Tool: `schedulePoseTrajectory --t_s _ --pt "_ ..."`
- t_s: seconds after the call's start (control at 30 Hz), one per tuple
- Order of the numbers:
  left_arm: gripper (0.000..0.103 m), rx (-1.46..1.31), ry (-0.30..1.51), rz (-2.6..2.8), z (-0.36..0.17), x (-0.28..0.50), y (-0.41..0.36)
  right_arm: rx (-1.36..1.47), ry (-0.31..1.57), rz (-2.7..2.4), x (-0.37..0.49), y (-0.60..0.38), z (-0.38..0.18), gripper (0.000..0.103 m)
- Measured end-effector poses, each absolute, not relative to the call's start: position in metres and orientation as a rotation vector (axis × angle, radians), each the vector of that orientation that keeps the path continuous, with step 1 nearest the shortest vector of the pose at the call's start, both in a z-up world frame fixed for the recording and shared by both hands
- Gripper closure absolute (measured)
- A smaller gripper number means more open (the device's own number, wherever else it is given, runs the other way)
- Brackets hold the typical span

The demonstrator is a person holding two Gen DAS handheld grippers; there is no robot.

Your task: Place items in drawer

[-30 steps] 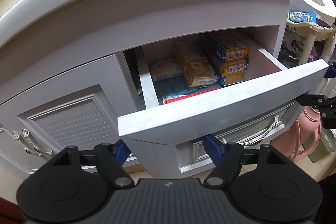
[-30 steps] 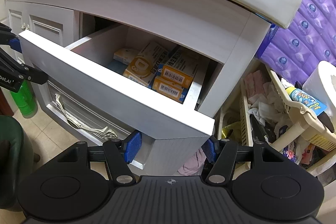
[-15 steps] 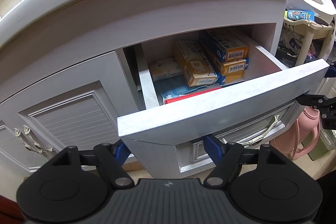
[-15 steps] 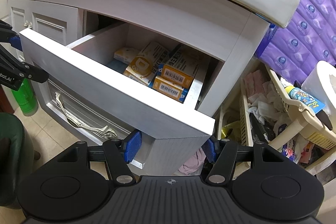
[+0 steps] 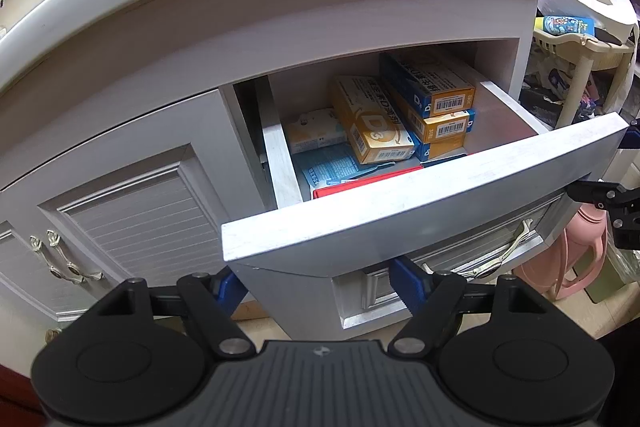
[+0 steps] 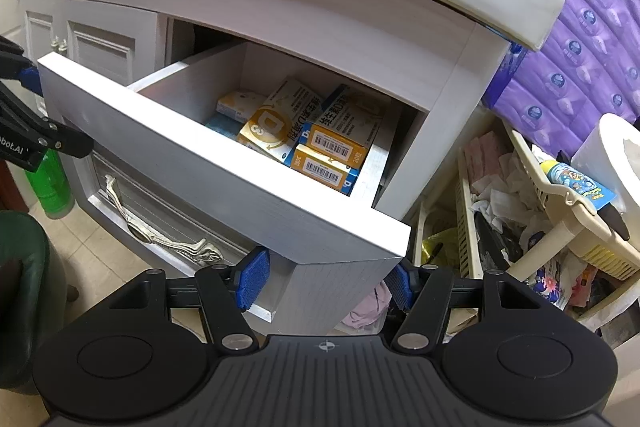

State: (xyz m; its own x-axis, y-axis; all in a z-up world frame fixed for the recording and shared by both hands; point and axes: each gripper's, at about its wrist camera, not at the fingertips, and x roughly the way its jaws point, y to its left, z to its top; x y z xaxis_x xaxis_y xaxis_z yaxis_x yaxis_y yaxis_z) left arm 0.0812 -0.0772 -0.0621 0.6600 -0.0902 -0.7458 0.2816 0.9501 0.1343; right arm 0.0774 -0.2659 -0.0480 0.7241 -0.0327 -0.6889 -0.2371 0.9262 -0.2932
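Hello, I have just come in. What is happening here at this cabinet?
A person holds a gripper in each hand at the open drawer of a bathroom cabinet. Several medicine boxes already lie inside. The left gripper is at one front corner of the drawer and the right gripper at the other. Both are empty and their jaws are opening. The drawer is not yet pushed shut.

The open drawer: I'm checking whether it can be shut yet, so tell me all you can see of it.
The drawer is pale, whitewashed-looking wood with a thick flat front, pulled partway out of the vanity. Inside lie yellow-and-blue boxes, a smaller pale box, a blue leaflet and something red against the front. Nothing sticks up above its rim.
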Motion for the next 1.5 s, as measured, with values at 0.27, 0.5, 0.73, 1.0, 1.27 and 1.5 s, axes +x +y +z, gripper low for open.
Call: schedulePoseTrajectory --t_s 0.27,0.5,0.73,1.0,1.27,1.5 --pt "0.014 0.245 0.827 -0.209 -0.063 0.083 -0.077 -0.322 0.75 0.115 0.077 -0.269 -0.047 0.039" --pt "0.014 0.242 0.825 -0.204 -0.064 0.084 -0.078 -0.286 0.74 0.108 0.077 -0.271 -0.048 0.039" --pt "0.014 0.247 0.833 -0.2 -0.064 0.079 -0.078 -0.273 0.747 0.096 0.068 -0.27 -0.047 0.04" --pt "0.012 0.243 0.832 -0.197 -0.064 0.069 -0.078 -0.277 0.744 0.089 0.057 -0.266 -0.046 0.04" --pt "0.012 0.232 0.837 -0.183 -0.066 0.056 -0.082 -0.278 0.747 0.095 0.044 -0.266 -0.046 0.04" --pt "0.011 0.233 0.837 -0.176 -0.067 0.049 -0.083 -0.278 0.744 0.096 0.038 -0.267 -0.046 0.04"
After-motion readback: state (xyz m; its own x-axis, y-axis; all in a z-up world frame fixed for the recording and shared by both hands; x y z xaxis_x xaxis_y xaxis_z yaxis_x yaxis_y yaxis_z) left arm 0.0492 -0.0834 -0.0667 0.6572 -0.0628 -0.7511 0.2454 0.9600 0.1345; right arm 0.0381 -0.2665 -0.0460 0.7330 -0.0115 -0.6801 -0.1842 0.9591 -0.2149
